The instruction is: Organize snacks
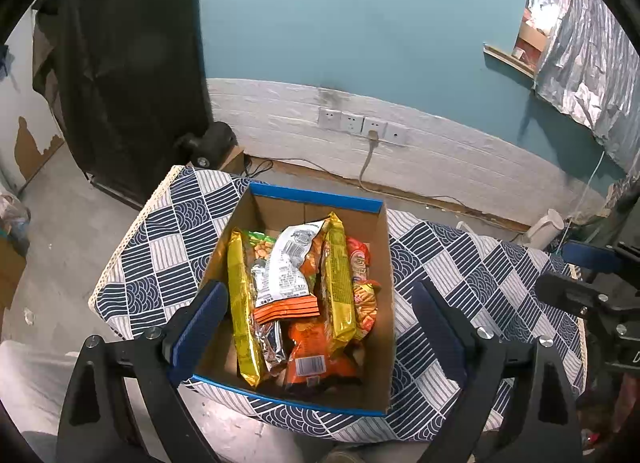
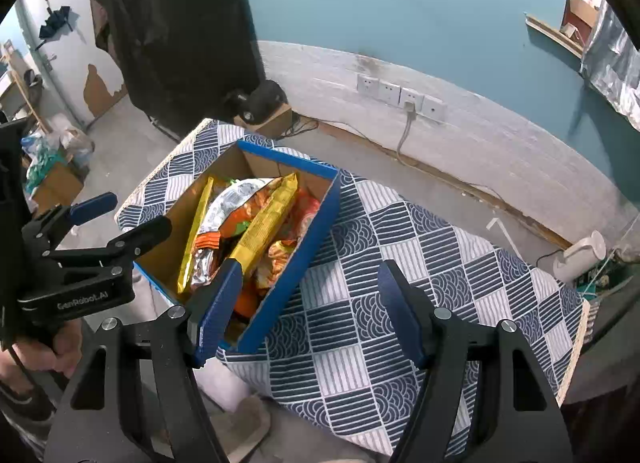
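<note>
With the left gripper [image 1: 318, 327] and right gripper [image 2: 310, 311] both open and empty, I regard the snack packets [image 1: 296, 283] as boxed, upright in the cardboard box [image 1: 384, 347] at my 12 o'clock, and withdraw without nudging it.

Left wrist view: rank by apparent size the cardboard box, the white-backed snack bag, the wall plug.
1. cardboard box, largest by far.
2. white-backed snack bag, inside the box.
3. wall plug, smallest, though it sits farther from the camera, so its look understates it.
</note>
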`<control>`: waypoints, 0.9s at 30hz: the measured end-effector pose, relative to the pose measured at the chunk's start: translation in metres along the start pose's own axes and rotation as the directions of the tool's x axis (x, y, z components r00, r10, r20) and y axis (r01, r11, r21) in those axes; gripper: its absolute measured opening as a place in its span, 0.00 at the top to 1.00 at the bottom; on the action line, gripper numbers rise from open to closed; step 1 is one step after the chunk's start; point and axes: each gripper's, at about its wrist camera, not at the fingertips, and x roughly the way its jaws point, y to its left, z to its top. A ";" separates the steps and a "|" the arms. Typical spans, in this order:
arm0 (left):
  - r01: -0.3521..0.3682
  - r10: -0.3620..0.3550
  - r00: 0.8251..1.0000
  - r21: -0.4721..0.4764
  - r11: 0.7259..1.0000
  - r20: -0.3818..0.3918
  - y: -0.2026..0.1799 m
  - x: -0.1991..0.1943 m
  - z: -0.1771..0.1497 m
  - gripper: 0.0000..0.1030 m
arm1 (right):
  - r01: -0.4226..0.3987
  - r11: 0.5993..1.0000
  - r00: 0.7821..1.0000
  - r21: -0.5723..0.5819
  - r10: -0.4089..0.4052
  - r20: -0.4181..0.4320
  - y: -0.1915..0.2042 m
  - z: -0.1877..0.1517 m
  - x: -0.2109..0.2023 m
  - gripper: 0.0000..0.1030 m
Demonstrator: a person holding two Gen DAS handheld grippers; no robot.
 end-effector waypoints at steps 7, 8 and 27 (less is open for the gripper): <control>-0.007 0.007 1.000 0.003 1.000 0.001 -0.002 0.000 0.000 0.08 | -0.006 1.000 1.000 -0.014 0.006 -0.008 0.003 -0.002 0.003 0.31; -0.008 0.008 1.000 0.006 1.000 0.003 -0.002 0.000 0.000 0.08 | -0.006 1.000 1.000 -0.014 0.006 -0.009 0.004 -0.003 0.003 0.31; -0.035 0.035 0.999 -0.004 0.999 -0.026 0.000 0.002 -0.002 0.08 | -0.008 1.000 1.000 -0.014 0.008 -0.015 0.011 -0.004 0.002 0.31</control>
